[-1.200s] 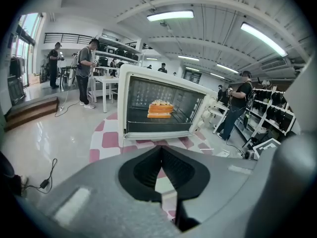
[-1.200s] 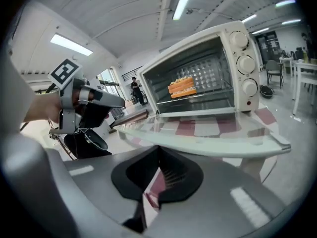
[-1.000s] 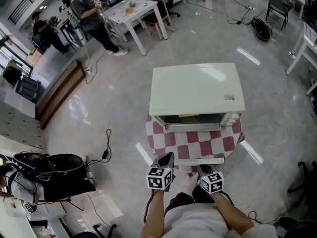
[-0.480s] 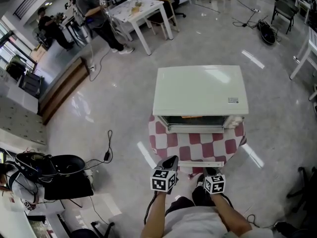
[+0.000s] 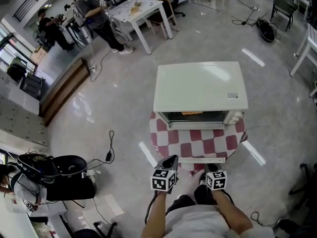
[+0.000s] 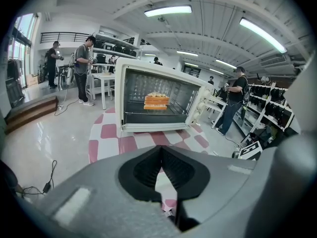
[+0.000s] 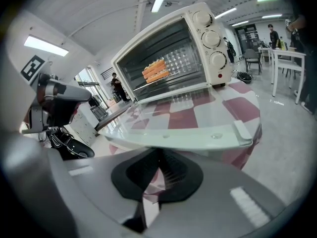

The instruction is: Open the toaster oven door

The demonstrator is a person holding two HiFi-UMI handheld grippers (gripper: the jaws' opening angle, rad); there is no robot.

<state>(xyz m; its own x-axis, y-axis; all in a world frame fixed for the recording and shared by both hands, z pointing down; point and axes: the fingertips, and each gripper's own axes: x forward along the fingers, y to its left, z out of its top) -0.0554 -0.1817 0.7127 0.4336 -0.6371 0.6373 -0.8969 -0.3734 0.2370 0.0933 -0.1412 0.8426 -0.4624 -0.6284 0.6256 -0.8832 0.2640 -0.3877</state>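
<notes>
1. Cream-white metal on top, the toaster oven (image 5: 200,86) stands on the far half of your small round table (image 5: 156,138). A red-and-white checked cloth covers the table, and the oven's front faces you.
2. The oven's glass door (image 5: 198,145) is swung all the way down. It lies about level above the cloth and reaches out to the table's near edge, so the checks show through the pane. Its pale handle bar (image 5: 200,160) runs along the outer end.
3. Your left gripper (image 5: 170,160) hovers just off the table's near edge, beside the left end of the handle bar. In the left gripper view its jaws are pressed together with nothing between them, and the gripper (image 6: 161,150) points at the open oven (image 6: 158,100).
4. Your right gripper (image 5: 210,170) hangs just in front of the right part of the handle bar. In the right gripper view the door (image 7: 188,128) passes directly above the gripper (image 7: 159,152). Its jaws are clenched and empty. You cannot tell whether it touches the door's underside.
5. Inside, an orange-topped piece of food (image 6: 156,101) sits on the wire rack.
6. Three knobs (image 7: 210,38) run down the right side of the oven's front.
</notes>
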